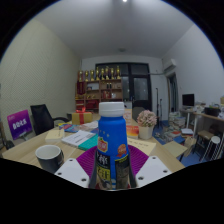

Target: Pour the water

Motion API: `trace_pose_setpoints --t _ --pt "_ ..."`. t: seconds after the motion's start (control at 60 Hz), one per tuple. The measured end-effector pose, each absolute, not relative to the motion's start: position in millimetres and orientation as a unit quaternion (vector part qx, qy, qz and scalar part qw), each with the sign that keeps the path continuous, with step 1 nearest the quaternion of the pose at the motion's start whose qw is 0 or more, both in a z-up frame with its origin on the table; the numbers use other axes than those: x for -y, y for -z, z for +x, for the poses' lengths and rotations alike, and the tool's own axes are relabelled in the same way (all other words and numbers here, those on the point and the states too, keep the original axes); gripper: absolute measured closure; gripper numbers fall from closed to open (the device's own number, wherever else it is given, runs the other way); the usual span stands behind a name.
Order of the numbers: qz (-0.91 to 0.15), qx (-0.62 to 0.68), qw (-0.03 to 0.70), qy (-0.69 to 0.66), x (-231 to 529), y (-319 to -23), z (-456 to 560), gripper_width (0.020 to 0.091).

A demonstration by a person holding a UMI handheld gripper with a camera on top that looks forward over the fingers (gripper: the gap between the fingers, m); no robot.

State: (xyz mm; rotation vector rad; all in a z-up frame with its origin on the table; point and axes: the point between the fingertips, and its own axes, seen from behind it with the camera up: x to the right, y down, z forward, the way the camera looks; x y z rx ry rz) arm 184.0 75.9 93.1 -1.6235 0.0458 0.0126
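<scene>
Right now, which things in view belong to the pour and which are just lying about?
Job: bottle between the gripper fingers; cup beside it on the table.
Lying about: books, chair, shelf.

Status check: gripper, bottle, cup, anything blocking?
Gripper shut on bottle, upright, cap on. Cup on table, apart from the bottle. Nothing between them.

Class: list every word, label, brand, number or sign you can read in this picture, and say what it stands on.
None can be read.
Blue bottle, between the gripper fingers: label print too blurred.
Purple sign behind the table: lettering too small.
</scene>
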Motion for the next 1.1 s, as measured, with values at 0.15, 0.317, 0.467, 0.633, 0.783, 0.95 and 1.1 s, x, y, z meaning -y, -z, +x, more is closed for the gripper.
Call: trace_pose_setpoints --t 0.15,0.317,0.467,0.633,0.783,0.95,1.1 --pt "-0.735 -0.026 0.678 -0.005 -70 -92 185 0.0519" --pt "-0.755 -0.014 0.655 -0.007 -49 -88 178 0.0259" --pt "-0.767 -0.012 0.642 -0.022 -8 -95 177 0.0258" --pt "-0.765 -0.018 0.642 -0.043 66 -118 180 0.0266" --pt "-0.762 -0.022 0.645 -0.056 133 -140 175 0.0266" --pt "-0.76 -0.004 0.647 -0.055 216 -153 162 0.0266" --pt "-0.758 0.016 0.649 -0.064 279 -160 143 0.0265"
